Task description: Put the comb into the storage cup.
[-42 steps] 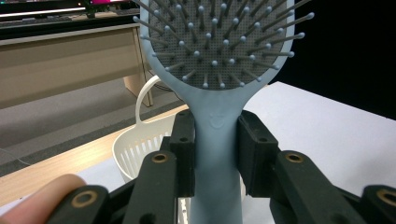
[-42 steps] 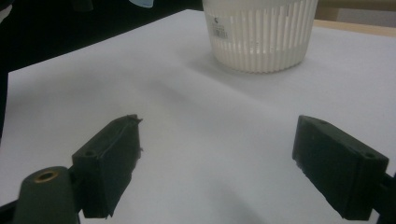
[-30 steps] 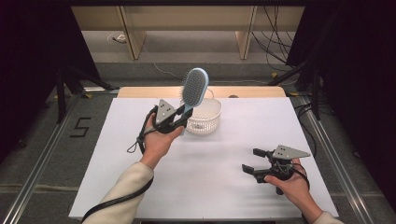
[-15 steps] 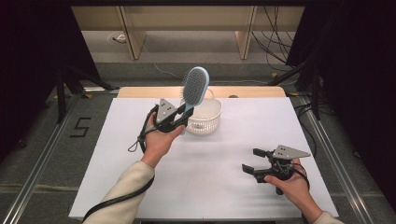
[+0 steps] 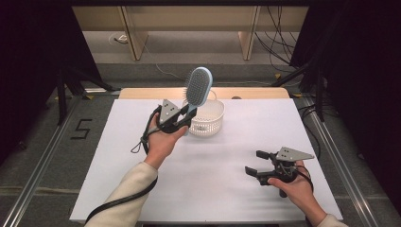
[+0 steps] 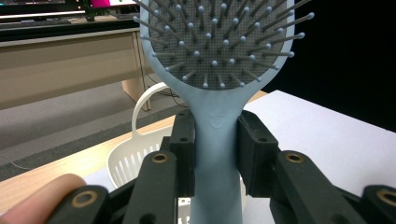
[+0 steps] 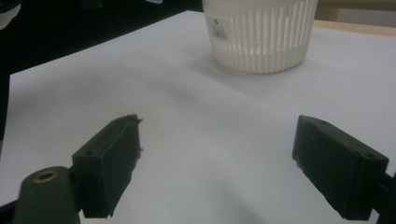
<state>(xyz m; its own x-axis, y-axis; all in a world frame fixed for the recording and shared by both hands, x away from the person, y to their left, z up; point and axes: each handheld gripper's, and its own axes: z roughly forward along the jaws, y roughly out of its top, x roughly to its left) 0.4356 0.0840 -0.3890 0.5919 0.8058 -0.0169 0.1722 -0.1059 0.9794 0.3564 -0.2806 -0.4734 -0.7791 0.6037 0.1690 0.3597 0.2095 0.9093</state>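
Left gripper (image 5: pixel 187 116) is what I'm working with: its jaws are clamped on the handle of a pale blue hairbrush (image 5: pixel 197 87), pads pressed against both sides of the neck just under the head. In the left gripper view the hairbrush (image 6: pixel 217 107) stands upright between the black jaws, bristles facing the camera. I see the brush head raised above the near-left rim of the white slotted basket (image 5: pixel 208 124), with the gripper just beside the basket's left wall. The basket sits toward the far edge of the white table (image 5: pixel 227 189). My left hand (image 5: pixel 161 142) carries the gripper from below. Well apart from the basket, toward the near right, my right gripper (image 5: pixel 255 163) rests low over the table with jaws spread wide, nothing between them, and from there I see the basket (image 7: pixel 261 39) ahead.
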